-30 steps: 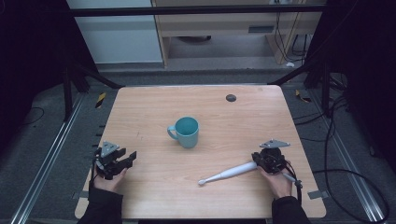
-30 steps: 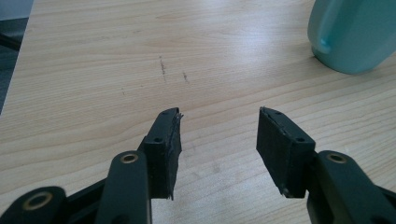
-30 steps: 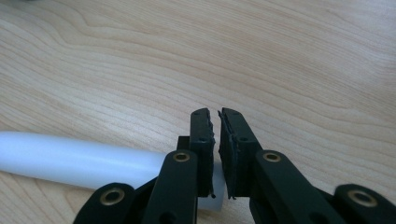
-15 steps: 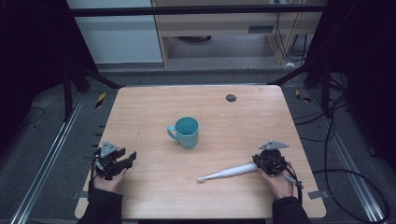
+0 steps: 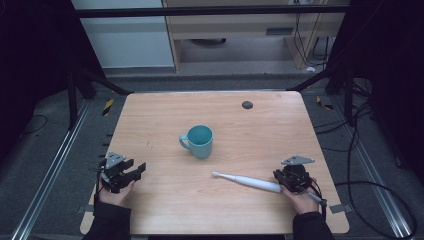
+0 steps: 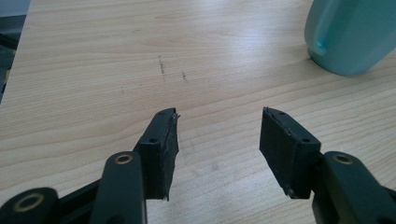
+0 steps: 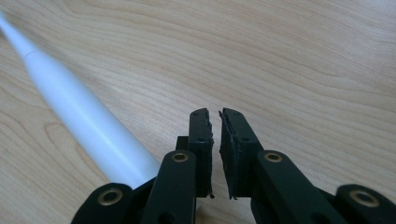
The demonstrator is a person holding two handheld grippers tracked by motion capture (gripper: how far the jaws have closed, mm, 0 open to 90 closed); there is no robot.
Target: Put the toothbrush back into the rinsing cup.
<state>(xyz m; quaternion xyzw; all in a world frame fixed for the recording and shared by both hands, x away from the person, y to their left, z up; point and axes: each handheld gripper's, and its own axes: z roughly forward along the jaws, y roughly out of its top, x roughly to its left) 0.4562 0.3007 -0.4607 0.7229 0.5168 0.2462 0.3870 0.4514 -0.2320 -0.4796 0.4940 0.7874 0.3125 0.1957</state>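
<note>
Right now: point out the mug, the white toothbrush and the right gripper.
mug (image 5: 200, 141): high view, on its outer wall.
white toothbrush (image 5: 247, 181): high view, mid-handle.
right gripper (image 7: 215, 122): right gripper view, between the tips of its shut jaws.

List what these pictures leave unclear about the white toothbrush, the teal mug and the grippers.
- White electric toothbrush: its base is hidden under the right gripper; whether it is gripped is unclear.
- Its head, high view: too small for bristles.
- Teal ceramic mug, left gripper view: cut off by the frame's edge.
- Small dark disc, high view: too small to identify.
</note>
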